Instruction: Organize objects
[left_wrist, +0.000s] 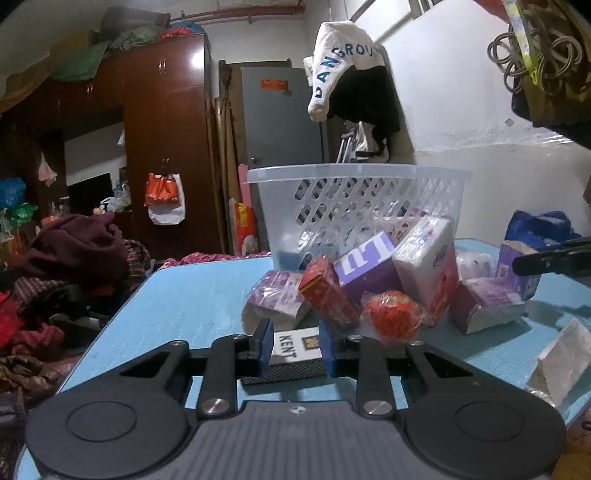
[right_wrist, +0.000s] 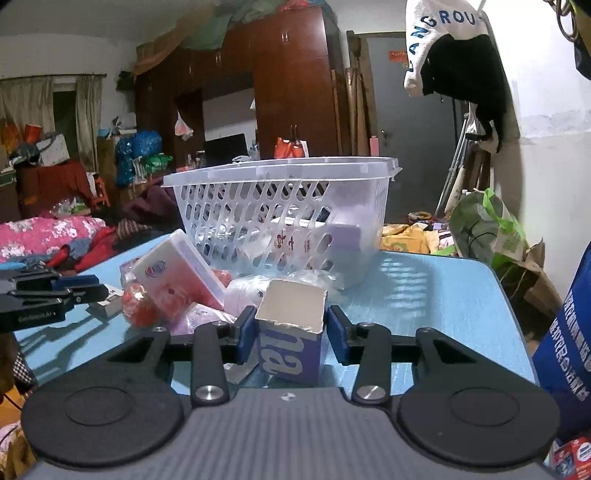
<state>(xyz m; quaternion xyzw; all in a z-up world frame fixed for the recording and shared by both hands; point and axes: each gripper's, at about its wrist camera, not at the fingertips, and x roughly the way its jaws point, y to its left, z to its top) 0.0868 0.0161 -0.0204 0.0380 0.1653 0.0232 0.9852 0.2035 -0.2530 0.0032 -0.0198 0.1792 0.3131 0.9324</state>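
My left gripper is shut on a white Kent cigarette pack low over the blue table. Beyond it lies a pile: a wrapped purple pack, a red box, a purple box, a white tissue pack and a red ball in plastic. A clear plastic basket stands behind. My right gripper has its pads on both sides of an open-topped purple box standing on the table; the right pad shows a small gap. The basket holds several items.
A torn purple box and a silver foil packet lie at the right of the table. A blue bag stands at the right table edge. Clothes hang above the basket. Bedding and clutter lie left of the table.
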